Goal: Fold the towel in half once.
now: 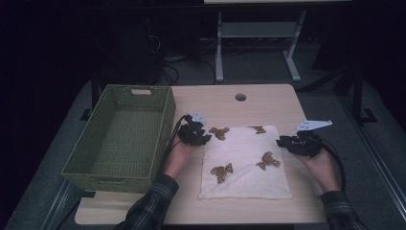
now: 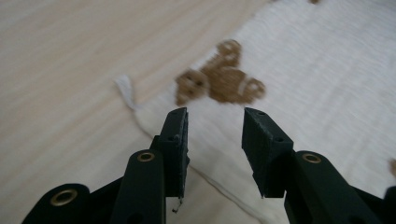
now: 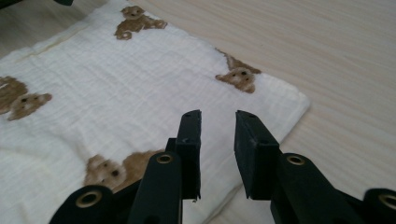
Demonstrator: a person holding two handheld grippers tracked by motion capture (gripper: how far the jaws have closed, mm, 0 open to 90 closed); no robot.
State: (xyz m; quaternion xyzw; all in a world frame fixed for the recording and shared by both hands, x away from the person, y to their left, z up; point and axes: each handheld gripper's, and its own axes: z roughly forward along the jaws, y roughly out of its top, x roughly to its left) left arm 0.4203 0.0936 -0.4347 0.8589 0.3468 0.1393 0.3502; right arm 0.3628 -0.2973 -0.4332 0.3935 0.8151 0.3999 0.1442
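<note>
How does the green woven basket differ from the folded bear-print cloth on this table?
The basket is green, woven and deep-walled; the cloth is white with brown bears and lies flat. The basket sits at the table's left edge, overhanging it, while the cloth lies at the middle. The left hand-held gripper and right hand-held gripper flank the cloth, not the basket. Both rest on the wooden table.

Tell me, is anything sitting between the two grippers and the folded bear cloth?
Nothing visible. The left gripper and right gripper hang open at opposite edges of the cloth, with only bare fabric under their jaws.
</note>
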